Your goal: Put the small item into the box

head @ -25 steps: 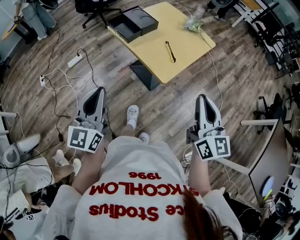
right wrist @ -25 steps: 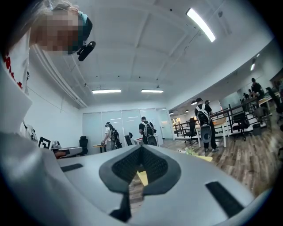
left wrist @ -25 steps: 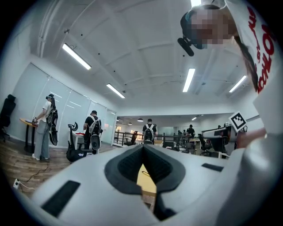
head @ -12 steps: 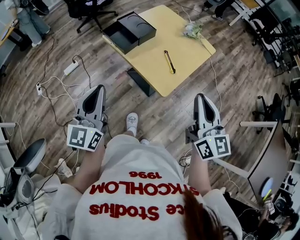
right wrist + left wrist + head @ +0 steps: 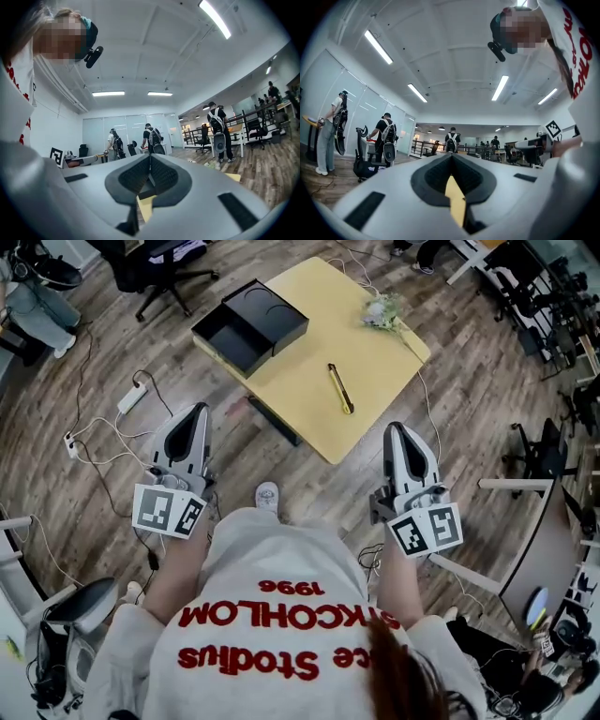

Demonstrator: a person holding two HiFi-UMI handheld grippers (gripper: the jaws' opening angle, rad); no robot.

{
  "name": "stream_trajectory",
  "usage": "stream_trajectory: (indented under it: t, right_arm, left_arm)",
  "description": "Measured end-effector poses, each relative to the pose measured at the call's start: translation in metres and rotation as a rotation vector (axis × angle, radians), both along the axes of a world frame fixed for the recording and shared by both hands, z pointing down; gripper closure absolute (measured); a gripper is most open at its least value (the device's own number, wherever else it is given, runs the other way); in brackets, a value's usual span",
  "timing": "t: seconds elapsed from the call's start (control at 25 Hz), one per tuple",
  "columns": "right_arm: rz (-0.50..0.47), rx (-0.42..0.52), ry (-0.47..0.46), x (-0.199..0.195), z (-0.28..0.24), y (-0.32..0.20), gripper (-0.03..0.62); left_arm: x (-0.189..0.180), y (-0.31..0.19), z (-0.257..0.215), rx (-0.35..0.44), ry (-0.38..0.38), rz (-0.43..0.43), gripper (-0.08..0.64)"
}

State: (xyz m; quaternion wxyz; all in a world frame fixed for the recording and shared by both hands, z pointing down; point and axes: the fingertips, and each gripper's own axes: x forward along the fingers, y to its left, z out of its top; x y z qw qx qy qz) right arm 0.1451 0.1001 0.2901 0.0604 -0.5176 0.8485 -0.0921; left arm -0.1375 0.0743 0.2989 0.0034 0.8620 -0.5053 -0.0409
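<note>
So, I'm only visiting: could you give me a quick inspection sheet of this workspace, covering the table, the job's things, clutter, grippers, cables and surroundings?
Surface: yellow table, mostly bare, ahead of the person.
Job's things: open black box at the table's left corner; slim gold item lying near the middle, apart from the box.
Clutter: small white-and-green bunch near the table's right edge.
Grippers: left gripper and right gripper both shut, holding nothing, short of the table.
Cables: power strip and loose cables on the wooden floor at left.
Surroundings: office chairs, other desks, people standing about the room.
</note>
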Motion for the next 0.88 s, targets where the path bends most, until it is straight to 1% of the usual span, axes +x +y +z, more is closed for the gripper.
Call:
stream_trajectory:
  t: [0.12, 0.24, 0.48, 0.72, 0.88]
  right_arm:
    - [0.022, -0.009, -0.003, -0.002, 0.002, -0.010, 0.586]
    - [0.028, -0.031, 0.002, -0.005, 0.005, -0.020, 0.586]
    - [0.016, -0.052, -0.006, 0.007, 0.012, -0.042, 0.586]
    - [-0.044, -0.027, -0.018, 0.008, 0.007, -0.089, 0.586]
    - [-0.076, 0.008, -0.020, 0.025, 0.000, -0.126, 0.586]
  left_arm:
    - [-0.003, -0.017, -0.002, 0.003, -0.006, 0.026, 0.554]
    - [-0.006, -0.032, 0.001, -0.018, -0.006, 0.032, 0.554]
    - [0.007, -0.050, 0.014, -0.056, -0.014, 0.032, 0.554]
    - [0.013, -0.084, 0.003, -0.030, -0.019, -0.007, 0.554]
    - [0.027, -0.110, -0.006, 0.003, -0.023, -0.043, 0.554]
